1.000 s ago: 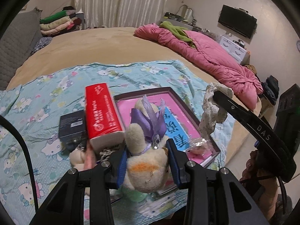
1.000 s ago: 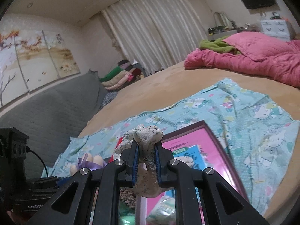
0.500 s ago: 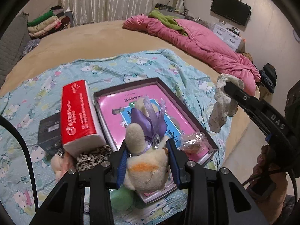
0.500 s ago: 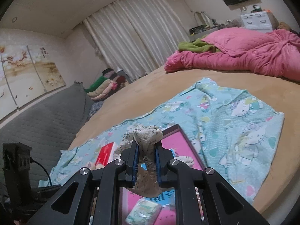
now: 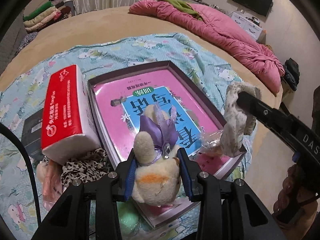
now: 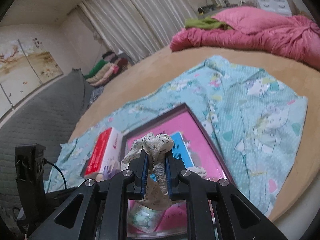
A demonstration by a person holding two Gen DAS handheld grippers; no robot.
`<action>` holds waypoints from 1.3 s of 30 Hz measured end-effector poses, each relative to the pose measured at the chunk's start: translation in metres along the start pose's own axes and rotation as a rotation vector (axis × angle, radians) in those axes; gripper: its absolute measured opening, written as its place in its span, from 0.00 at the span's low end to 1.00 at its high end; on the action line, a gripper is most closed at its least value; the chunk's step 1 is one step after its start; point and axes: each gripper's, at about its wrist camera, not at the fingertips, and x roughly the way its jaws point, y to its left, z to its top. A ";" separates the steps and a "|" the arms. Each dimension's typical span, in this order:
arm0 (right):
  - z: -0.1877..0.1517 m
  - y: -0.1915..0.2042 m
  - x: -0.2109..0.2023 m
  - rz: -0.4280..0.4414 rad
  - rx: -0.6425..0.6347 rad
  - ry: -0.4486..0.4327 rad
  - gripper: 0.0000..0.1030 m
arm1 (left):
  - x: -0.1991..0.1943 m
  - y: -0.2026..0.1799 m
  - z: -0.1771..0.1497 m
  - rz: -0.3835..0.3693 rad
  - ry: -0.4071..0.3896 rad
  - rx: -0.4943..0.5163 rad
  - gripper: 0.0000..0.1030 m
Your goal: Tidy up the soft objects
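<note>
The left gripper (image 5: 158, 172) had its jaws clamped on a cream plush toy (image 5: 156, 182) with a purple ribbon, held above the near edge of the shallow box (image 5: 232, 164) on the bed. A pink book (image 5: 152, 100) lay flat inside that box. The right gripper (image 6: 156, 172) was closed on a speckled lace cloth (image 6: 158, 146), which bunched above the jaws and hung below them — over the box's right side in the left wrist view. A red tissue pack (image 5: 62, 110) sat just beside the box's left wall, with a leopard-print cloth (image 5: 86, 166) near it, all on a cartoon-print sheet (image 5: 140, 46).
</note>
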 end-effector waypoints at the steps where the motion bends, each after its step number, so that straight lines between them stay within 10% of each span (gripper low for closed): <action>1: -0.001 -0.001 0.002 0.000 0.002 0.006 0.15 | 0.003 0.000 0.000 0.003 0.004 0.001 0.38; 39: -0.016 -0.007 0.094 -0.179 -0.117 0.179 0.18 | 0.048 0.005 0.004 -0.048 0.085 0.005 0.39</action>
